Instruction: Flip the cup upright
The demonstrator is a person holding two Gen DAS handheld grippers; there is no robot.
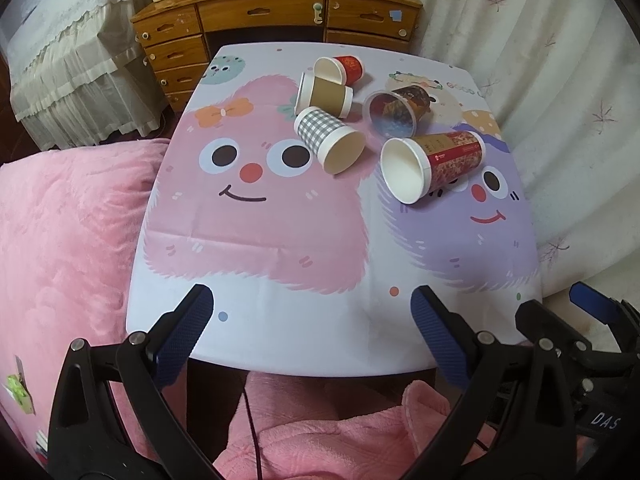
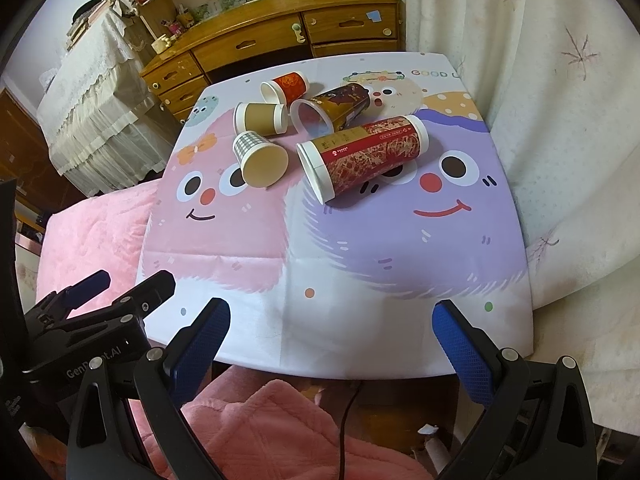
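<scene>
Several paper cups lie on their sides at the far half of the cartoon-print table (image 1: 280, 336). A tall red patterned cup (image 1: 434, 164) (image 2: 360, 156) lies nearest, mouth toward me. A grey checked cup (image 1: 330, 140) (image 2: 260, 158) lies left of it. Behind are a brown cup (image 1: 326, 98) (image 2: 262, 118), a small red cup (image 1: 340, 70) (image 2: 286, 86) and a dark clear-rimmed cup (image 1: 398, 110) (image 2: 332, 106). My left gripper (image 1: 312, 320) and right gripper (image 2: 330, 328) are both open and empty at the table's near edge, well short of the cups.
A wooden desk with drawers (image 1: 276, 16) stands behind the table. A white curtain (image 1: 560, 80) hangs at the right. Pink bedding (image 1: 68, 220) lies left of the table and below its near edge. A lace-covered piece of furniture (image 1: 68, 60) stands at the far left.
</scene>
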